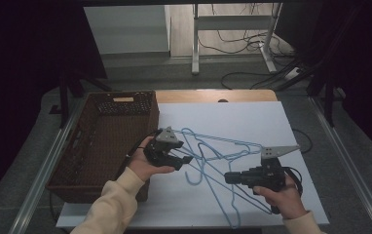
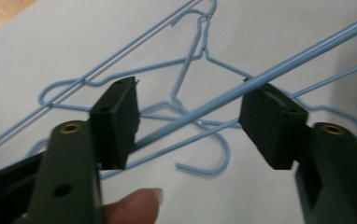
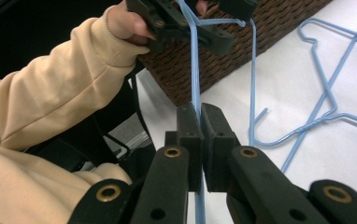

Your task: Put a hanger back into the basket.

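Observation:
Several light-blue wire hangers [image 1: 218, 146] lie tangled on a white sheet [image 1: 252, 122]. My right gripper [image 1: 227, 178] [image 3: 199, 114] is shut on the wire of one hanger [image 3: 194, 70], which is lifted off the sheet. That wire [image 2: 260, 77] runs on between the jaws of my left gripper [image 1: 184, 162] [image 2: 190, 119], which is open with wide gaps on both sides. In the right gripper view, the left gripper [image 3: 204, 14] sits at the top, in front of the basket. The other hangers [image 2: 200, 56] [image 3: 326, 107] rest flat below.
A brown wicker basket [image 1: 77, 141] [image 3: 270, 42] stands along the sheet's left side, close behind the left hand. A wooden table edge [image 1: 213, 96] shows beyond the sheet. Metal rails border the table left and right. Cables and a desk frame lie on the floor behind.

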`<state>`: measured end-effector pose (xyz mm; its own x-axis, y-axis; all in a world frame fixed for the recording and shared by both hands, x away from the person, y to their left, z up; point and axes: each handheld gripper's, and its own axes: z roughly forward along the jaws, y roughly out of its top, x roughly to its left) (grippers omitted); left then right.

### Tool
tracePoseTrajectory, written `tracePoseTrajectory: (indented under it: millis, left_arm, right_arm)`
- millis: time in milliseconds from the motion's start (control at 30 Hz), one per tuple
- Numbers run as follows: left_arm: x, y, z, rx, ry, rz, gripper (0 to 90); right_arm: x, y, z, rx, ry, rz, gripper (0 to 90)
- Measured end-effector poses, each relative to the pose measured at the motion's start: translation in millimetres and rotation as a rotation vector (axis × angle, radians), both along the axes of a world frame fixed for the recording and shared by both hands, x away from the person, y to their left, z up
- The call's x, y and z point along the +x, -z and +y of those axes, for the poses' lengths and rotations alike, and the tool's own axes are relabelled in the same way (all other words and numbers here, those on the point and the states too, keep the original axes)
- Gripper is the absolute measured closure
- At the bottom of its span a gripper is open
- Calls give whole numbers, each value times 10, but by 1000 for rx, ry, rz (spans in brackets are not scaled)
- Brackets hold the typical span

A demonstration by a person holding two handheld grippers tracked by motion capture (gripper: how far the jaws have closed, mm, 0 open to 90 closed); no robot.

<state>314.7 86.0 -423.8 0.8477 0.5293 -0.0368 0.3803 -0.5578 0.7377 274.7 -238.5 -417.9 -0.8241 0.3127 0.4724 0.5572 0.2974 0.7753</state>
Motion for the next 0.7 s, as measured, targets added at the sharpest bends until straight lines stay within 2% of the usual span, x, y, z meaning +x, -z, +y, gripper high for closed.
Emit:
tracePoseTrajectory:
  millis: [67, 100, 133, 167, 200, 300, 333, 400, 500, 533, 600, 633, 667, 700]
  left_arm:
    - [-13, 4, -36, 27, 17, -19, 464]
    - [-13, 4, -36, 27, 17, -19, 500]
    - [-18, 1, -48, 44, 30, -27, 500]
    - [-35, -1, -71, 66, 52, -33, 579]
    - [-41, -4, -73, 77, 71, -37, 602]
    - [-62, -5, -73, 93, 97, -35, 681]
    - [-86, -9, -70, 95, 123, -30, 703]
    - [-112, -15, -73, 117, 137, -37, 730]
    - [-135, -18, -76, 118, 177, -11, 755]
    - [-151, -22, -81, 129, 192, -14, 775]
    - [-179, -33, -93, 113, 211, 1, 837]
    - [-179, -33, -93, 113, 211, 1, 852]
    - [-188, -45, -93, 101, 211, 6, 852]
    - [-183, -72, -75, 64, 194, 19, 859]
  right_arm:
    - [3, 2, -10, 10, -9, 8, 875]
    - [3, 2, -10, 10, -9, 8, 875]
    - [5, 1, -19, 15, -13, 12, 874]
    - [12, 0, -35, 9, -17, 15, 874]
    - [16, -1, -51, 4, -15, 17, 874]
    - [36, 3, -97, -9, 9, 14, 871]
    - [46, 2, -115, -17, 17, 8, 869]
    - [66, 1, -144, -26, 36, 4, 852]
    - [78, -2, -164, -33, 58, -12, 817]
    - [88, -3, -176, -36, 84, -28, 780]
    - [134, -12, -238, -13, 136, -46, 708]
    - [134, -12, -238, -13, 136, -46, 708]
    - [140, -21, -256, -8, 157, -60, 670]
    - [140, -47, -286, 5, 204, -85, 575]
